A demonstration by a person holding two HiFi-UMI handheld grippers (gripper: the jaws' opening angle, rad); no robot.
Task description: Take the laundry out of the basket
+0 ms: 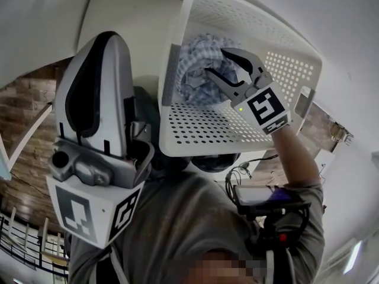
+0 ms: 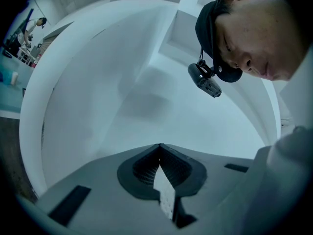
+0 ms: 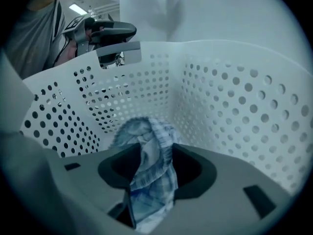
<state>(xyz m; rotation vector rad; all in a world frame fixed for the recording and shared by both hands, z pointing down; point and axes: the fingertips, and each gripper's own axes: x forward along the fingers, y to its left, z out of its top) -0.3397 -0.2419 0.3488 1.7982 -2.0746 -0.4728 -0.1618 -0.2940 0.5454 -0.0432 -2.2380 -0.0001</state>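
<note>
In the head view, a white perforated basket sits ahead of the person with its opening towards the camera, and a crumpled blue-checked cloth lies inside against the far wall. The right tongs reach down into the basket from the right, jaws apart, with their tips at the cloth. The left tongs are held up outside the basket, just beside its left wall, jaws closed together. A white surface spreads around and behind the basket. In the left gripper view, the left tongs' jaws meet at a point with no gap. A pale dotted sliver shows along their seam, and I cannot tell what it is. Beyond them is only white surface, with the person's head camera at the upper right. In the right gripper view, the right tongs' jaws stand open inside the basket, and the cloth rises through the gap between them and fills most of it. Whether the pads press on it is not clear. Perforated walls curve round on every side, and the left tongs show above the far rim at the upper left.
</note>
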